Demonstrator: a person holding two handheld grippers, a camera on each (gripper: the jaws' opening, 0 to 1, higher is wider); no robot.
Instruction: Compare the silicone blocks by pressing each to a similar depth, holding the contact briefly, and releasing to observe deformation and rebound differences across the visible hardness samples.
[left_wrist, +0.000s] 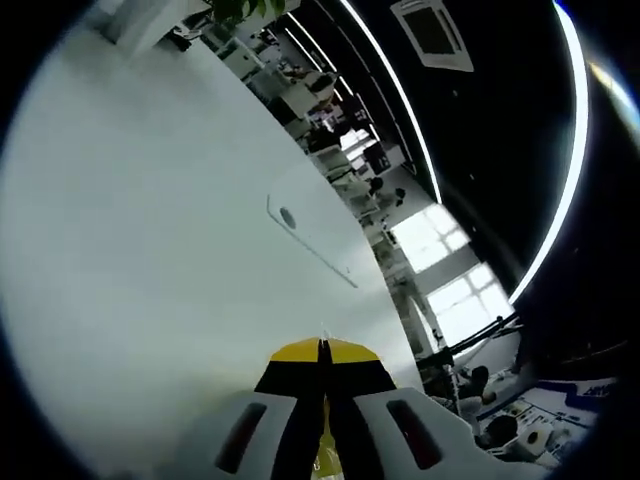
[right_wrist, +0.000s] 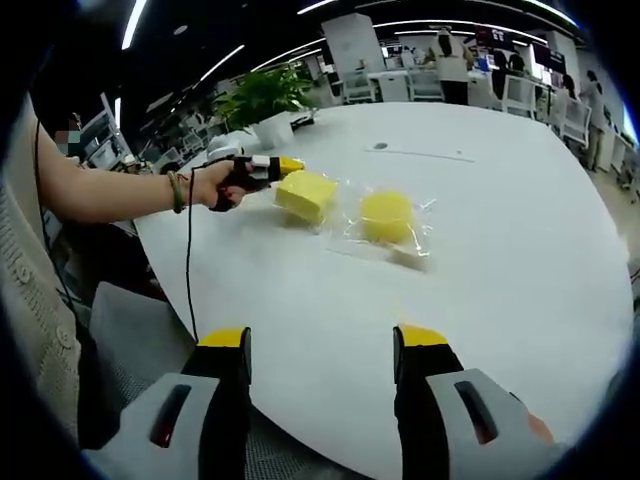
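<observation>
No readable brand or label on either block or on the wrap; some dark lettering on a blue-white surface at the lower right edge of the left gripper view, too cut off to read. Right gripper (right_wrist: 325, 345): jaws spread wide, nothing between them, hovering at the near edge of the white table (right_wrist: 520, 260). Ahead of it and slightly left sits the square silicone block (right_wrist: 305, 194), yellow, box-shaped, long axis running roughly left to right across the right gripper view, one corner toward this tool. Just right of it, apart but close, the round silicone block (right_wrist: 386, 216), yellow, lying flat in a clear plastic wrap (right_wrist: 412, 240) that spreads around it; can't tell whether the square one is wrapped too. Left gripper (right_wrist: 285, 165) comes in from the left in the person's hand (right_wrist: 215, 184), yellow tips right at the square block's left end; contact looks likely but can't confirm, and the jaw state isn't resolvable from there. Left gripper (left_wrist: 322, 352) in its own view: yellow tips pressed together, clenched, nothing visible between them; the block itself isn't discernible there, just tabletop with a flat plate with a round hole (left_wrist: 310, 238) ahead. A potted plant (right_wrist: 262, 98) stands beyond the blocks.
</observation>
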